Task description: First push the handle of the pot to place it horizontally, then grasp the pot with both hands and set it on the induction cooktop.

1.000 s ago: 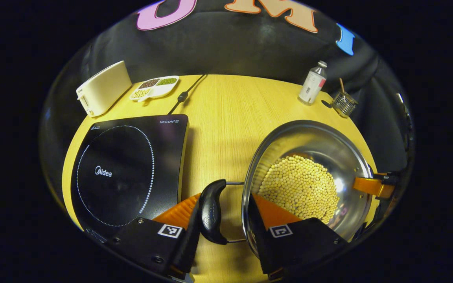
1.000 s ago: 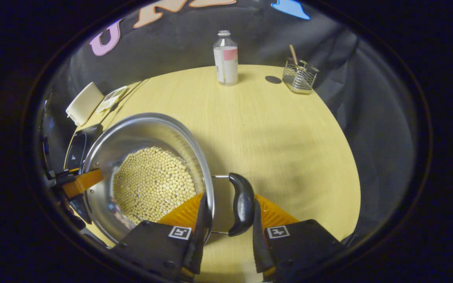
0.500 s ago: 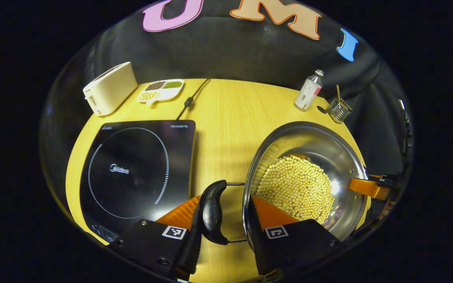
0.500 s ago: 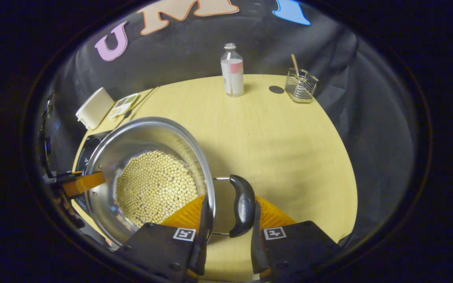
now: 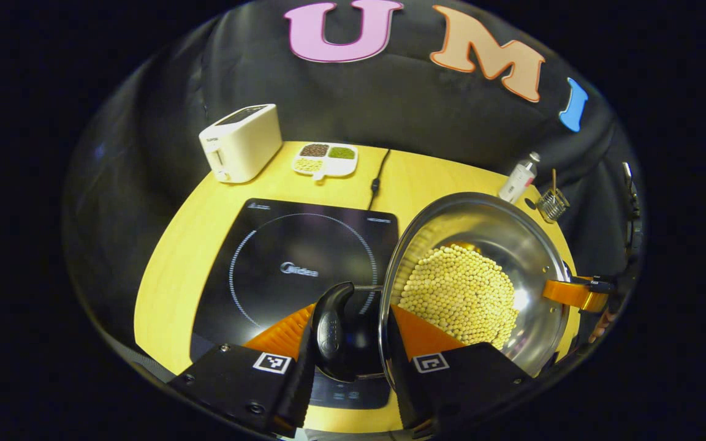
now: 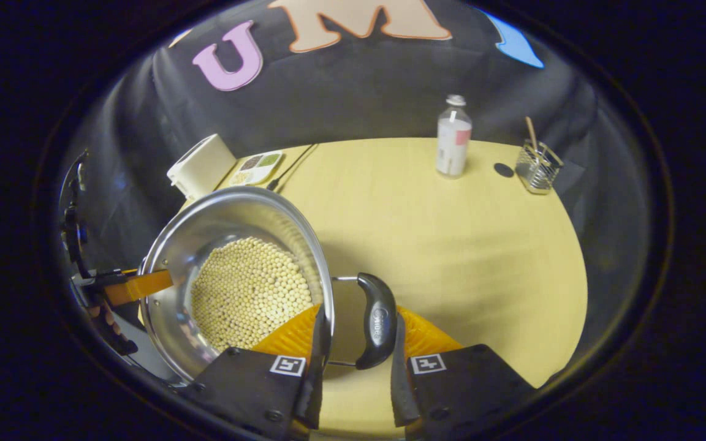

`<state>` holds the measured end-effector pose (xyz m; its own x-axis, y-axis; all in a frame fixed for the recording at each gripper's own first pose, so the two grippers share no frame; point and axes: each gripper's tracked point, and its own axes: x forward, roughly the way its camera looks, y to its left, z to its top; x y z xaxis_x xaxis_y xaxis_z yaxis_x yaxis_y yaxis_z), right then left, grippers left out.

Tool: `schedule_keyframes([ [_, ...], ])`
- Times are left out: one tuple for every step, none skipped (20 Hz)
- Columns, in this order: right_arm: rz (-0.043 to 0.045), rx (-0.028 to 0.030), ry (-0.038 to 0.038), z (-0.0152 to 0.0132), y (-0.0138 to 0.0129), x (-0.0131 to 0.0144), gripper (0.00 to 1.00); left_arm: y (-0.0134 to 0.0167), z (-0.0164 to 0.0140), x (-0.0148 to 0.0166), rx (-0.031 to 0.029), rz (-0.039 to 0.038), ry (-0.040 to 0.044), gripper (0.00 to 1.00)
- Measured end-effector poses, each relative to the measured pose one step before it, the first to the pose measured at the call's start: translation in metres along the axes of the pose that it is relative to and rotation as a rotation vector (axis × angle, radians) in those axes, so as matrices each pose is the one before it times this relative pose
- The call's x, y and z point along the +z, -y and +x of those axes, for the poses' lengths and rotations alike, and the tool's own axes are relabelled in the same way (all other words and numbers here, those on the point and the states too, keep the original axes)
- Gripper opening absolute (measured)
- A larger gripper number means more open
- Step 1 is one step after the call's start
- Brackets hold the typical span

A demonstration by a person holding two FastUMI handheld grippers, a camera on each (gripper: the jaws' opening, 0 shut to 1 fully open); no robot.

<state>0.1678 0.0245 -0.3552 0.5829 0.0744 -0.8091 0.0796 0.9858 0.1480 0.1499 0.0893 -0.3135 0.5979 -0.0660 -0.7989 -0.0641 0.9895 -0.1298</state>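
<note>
1. Since the earlier frames, you have carried the pot [image 5: 472,288] leftward: in the left gripper view its near handle [image 5: 331,331] now hangs over the black cooktop [image 5: 292,269] instead of over bare worktop [image 5: 193,245].
2. Your left tool [image 5: 348,343] is clamped on that black side handle, one orange finger [image 5: 279,334] outside it and the other inside the pot rim.
3. Your right tool [image 6: 353,340] is clamped likewise on the opposite handle [image 6: 377,318], with one finger [image 6: 292,334] inside the rim and the other outside the grip.
4. In the right gripper view the pot [image 6: 236,275] is held clear above the worktop [image 6: 451,245]; pale round beans [image 6: 249,294] cover its bottom.
5. Most of the pot overlaps the cooktop's right edge in the left gripper view; whether it touches the glass cannot be told.
6. At the back of the worktop stand a cream toaster [image 5: 241,142] and a divided dish [image 5: 325,160] of beans; a bottle [image 6: 453,138] and a wire holder [image 6: 538,165] stand at the far right.
</note>
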Motion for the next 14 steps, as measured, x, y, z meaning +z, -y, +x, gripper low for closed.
schedule_keyframes([
  [-0.00456,-0.00525,-0.00428,0.00585,-0.01420,-0.00039,0.41,-0.01457,0.00275,0.00040,-0.00784,-0.00659,-0.00576,0.58],
  [0.00359,-0.00613,-0.00588,0.00636,-0.01283,-0.00174,0.41,-0.01505,0.00369,0.00194,-0.00702,-0.00082,-0.00357,0.58],
  [0.01470,-0.01200,-0.01569,0.00273,-0.01500,-0.00196,0.41,-0.01517,0.00176,0.00222,-0.00441,0.00160,-0.00767,0.58],
  [0.00063,-0.01083,-0.00285,0.00421,-0.01528,0.00141,0.41,-0.01548,0.00381,0.00291,-0.01151,0.01154,0.00000,0.58],
  [-0.00593,-0.00937,-0.00206,0.00372,-0.01694,-0.00043,0.47,-0.01485,0.00454,0.00555,-0.01057,0.00788,0.00714,0.58],
  [0.00789,-0.01115,-0.00602,0.00414,-0.01545,0.00018,0.41,-0.01424,0.00536,0.00328,-0.00694,0.00201,-0.00441,0.58],
  [0.01039,-0.00980,-0.00627,0.00446,-0.01526,-0.00107,0.41,-0.01621,0.00441,0.00041,-0.00360,0.00038,-0.01116,0.57],
  [-0.00116,-0.00949,-0.00694,0.00643,-0.01431,-0.00005,0.41,-0.01471,0.00506,0.00278,-0.00587,0.00168,-0.00096,0.58],
  [-0.00372,-0.01068,-0.01001,0.00396,-0.01398,-0.00082,0.41,-0.01381,0.00566,0.00024,-0.00545,-0.00220,-0.01073,0.57],
  [-0.00191,-0.00659,-0.00217,0.00069,-0.01245,0.00151,0.47,-0.01059,-0.00003,0.00316,-0.00653,-0.00183,-0.00765,0.58],
  [0.00079,-0.00248,0.01123,0.00454,-0.01213,0.00347,0.47,-0.00999,0.00153,0.00839,-0.00770,0.01621,0.03477,0.60],
  [0.00056,-0.00414,-0.00645,0.00269,-0.00879,0.00119,0.47,-0.00854,0.00185,0.00167,-0.00338,0.01670,-0.00332,0.58],
  [0.00736,-0.00404,-0.00466,-0.00132,-0.00365,-0.00212,0.47,-0.00030,-0.00103,0.00488,-0.00391,0.01990,0.01474,0.57],
  [0.00383,-0.00965,-0.00182,0.00136,-0.00344,0.00180,0.48,-0.00034,0.00189,0.00310,-0.00574,0.00496,0.01204,0.58],
])
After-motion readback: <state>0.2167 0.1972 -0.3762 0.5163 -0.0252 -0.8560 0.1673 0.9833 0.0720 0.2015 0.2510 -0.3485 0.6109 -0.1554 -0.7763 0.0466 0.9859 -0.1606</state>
